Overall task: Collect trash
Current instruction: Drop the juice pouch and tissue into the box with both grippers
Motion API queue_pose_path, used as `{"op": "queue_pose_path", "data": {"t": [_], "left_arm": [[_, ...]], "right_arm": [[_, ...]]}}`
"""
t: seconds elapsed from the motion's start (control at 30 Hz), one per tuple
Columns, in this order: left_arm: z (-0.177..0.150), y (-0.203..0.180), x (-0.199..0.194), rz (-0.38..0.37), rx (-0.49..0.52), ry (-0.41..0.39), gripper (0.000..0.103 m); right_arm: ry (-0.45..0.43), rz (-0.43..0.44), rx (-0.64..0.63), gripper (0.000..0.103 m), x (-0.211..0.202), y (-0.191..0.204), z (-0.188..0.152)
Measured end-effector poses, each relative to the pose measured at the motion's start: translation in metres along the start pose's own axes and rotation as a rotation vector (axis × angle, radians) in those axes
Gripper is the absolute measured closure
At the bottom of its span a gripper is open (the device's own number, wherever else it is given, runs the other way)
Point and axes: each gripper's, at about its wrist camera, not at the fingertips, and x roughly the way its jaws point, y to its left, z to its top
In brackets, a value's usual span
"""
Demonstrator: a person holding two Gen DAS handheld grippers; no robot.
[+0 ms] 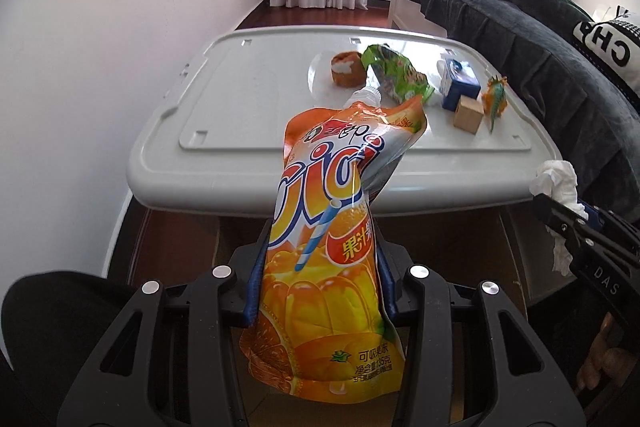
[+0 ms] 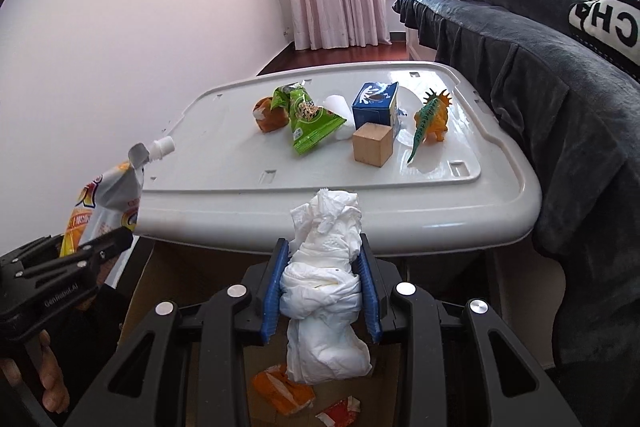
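Observation:
My left gripper is shut on an orange jelly drink pouch, which stands up between the blue pads with its white spout toward the table. The same pouch shows at the left of the right wrist view. My right gripper is shut on a crumpled white tissue wad; that tissue also appears at the right edge of the left wrist view. Both grippers hang in front of the white lid over a cardboard box holding orange wrappers.
On the white lid lie a green snack bag, a brown cake piece, a blue milk carton, a wooden cube and a toy dinosaur. A dark-covered bed borders the right side. A white wall stands left.

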Motion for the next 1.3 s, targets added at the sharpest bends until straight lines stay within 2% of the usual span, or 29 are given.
{"op": "queue_pose_path", "data": {"t": [0.23, 0.5, 0.83, 1.3], "left_arm": [[-0.041, -0.001, 0.027, -0.028, 0.024, 0.116, 0.06], [-0.052, 0.006, 0.061, -0.012, 0.001, 0.232, 0.06], [-0.052, 0.005, 0.064, 0.001, 0.009, 0.28, 0.06], [-0.053, 0.004, 0.063, 0.002, 0.016, 0.268, 0.058]], "right_arm": [[0.1, -0.01, 0.011, 0.07, 0.02, 0.006, -0.036], [0.167, -0.032, 0.001, 0.07, 0.04, 0.007, -0.044], [0.21, -0.029, 0.0, 0.07, 0.052, 0.009, -0.052], [0.208, -0.022, -0.001, 0.069, 0.051, 0.01, -0.052]]}}
